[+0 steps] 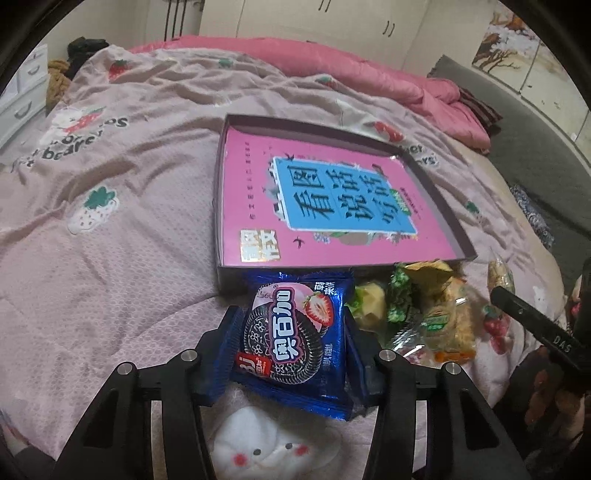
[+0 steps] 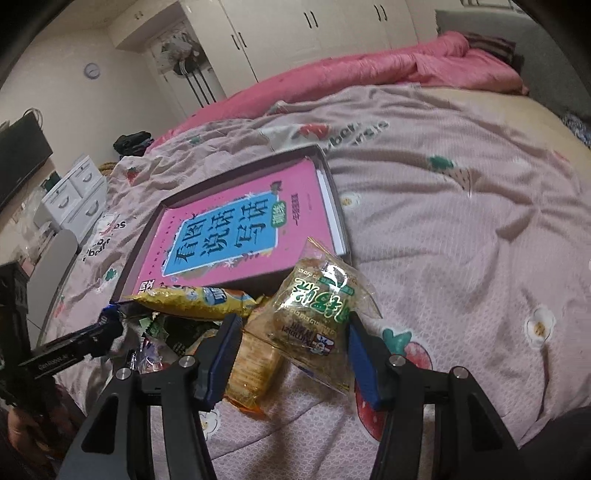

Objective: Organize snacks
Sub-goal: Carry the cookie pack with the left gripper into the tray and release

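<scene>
My left gripper (image 1: 291, 328) is shut on a blue Oreo packet (image 1: 291, 332), held just in front of the near edge of a shallow dark box (image 1: 221, 206) that holds a pink book (image 1: 314, 199). My right gripper (image 2: 291, 332) is shut on a clear green-labelled cracker packet (image 2: 317, 310), held right of the snack pile. The pile lies by the box's near edge: a yellow packet (image 2: 192, 299), an orange-edged biscuit packet (image 2: 255, 365), and green and clear wrappers (image 1: 399, 299). The box (image 2: 332, 192) and book (image 2: 229, 229) also show in the right wrist view.
Everything lies on a pink strawberry-print bedspread (image 1: 110, 221). A rolled pink quilt (image 1: 369, 70) runs along the far side. White wardrobes (image 2: 295, 33) stand behind, and a small white drawer unit (image 2: 74, 195) stands to the left. My right gripper's body (image 1: 535, 328) shows at the left view's right edge.
</scene>
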### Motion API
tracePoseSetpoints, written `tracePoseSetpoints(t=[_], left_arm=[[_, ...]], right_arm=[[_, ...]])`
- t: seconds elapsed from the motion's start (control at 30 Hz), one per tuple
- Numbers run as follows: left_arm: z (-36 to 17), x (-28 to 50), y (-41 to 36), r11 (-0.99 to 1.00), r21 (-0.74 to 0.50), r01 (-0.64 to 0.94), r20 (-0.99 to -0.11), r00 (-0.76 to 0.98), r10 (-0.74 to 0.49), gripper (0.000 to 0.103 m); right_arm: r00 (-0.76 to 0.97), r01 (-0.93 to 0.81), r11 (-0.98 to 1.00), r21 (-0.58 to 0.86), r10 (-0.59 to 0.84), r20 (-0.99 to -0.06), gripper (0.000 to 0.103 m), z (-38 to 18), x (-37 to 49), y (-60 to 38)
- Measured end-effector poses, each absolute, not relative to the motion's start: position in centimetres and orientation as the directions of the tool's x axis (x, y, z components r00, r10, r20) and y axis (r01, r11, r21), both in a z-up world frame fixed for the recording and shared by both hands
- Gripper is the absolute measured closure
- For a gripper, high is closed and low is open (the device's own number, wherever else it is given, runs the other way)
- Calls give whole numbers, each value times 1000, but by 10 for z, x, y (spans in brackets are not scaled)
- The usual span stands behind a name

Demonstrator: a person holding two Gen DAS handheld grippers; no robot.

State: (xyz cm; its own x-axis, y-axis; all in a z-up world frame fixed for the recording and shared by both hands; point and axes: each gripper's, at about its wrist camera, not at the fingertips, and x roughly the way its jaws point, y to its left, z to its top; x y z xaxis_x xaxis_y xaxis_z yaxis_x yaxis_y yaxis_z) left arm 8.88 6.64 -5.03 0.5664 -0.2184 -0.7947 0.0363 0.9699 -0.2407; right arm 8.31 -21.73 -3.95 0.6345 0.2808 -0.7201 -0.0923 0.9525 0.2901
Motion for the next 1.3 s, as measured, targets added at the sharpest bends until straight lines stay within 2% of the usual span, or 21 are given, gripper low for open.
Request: tracePoseSetpoints(t=[0.7,1.07,1.3], left_arm=[[-12,105,51,975,-220,20,-745,643,-181,50],[-16,140,53,976,-218,-22,-744,651,-152,50],[-29,161,48,979,-199,-33,-761,634,-133,50]], right_arm=[[707,-230,940,252,339,-621,47,-12,104,-202],[704,-261,934,245,358,-614,47,-14,130,-201],[677,-272,934,233,358,-643,47,-26,152,-198]])
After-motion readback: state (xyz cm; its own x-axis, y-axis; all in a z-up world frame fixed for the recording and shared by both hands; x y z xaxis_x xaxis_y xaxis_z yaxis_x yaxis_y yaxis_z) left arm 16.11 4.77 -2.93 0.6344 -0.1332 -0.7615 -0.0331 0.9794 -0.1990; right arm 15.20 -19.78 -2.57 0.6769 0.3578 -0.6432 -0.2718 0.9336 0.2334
